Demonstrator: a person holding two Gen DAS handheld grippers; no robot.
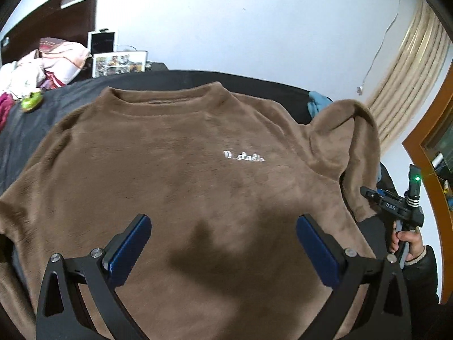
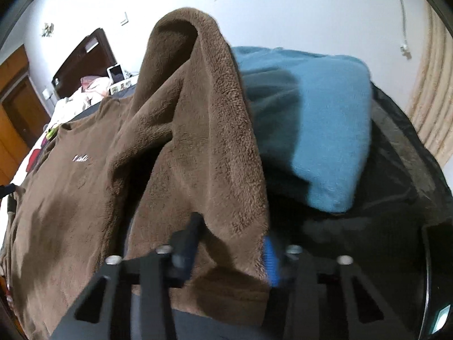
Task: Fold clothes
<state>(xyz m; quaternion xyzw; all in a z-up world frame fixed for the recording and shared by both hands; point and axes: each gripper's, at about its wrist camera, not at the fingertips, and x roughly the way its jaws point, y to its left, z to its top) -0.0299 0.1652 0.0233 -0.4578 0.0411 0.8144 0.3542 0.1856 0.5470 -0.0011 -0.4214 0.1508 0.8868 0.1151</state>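
Observation:
A brown fleece sweater with a small white logo lies face up on a dark bed cover, collar away from me. My left gripper hangs open and empty over the sweater's lower front. My right gripper is shut on the cuff end of the sweater's right sleeve, which is lifted and arches up over the body. That raised sleeve and the right gripper also show at the right of the left wrist view.
A folded blue garment lies on the bed cover just behind the raised sleeve. Pillows and clothes are piled at the far left by a dark headboard. A curtain hangs at the right.

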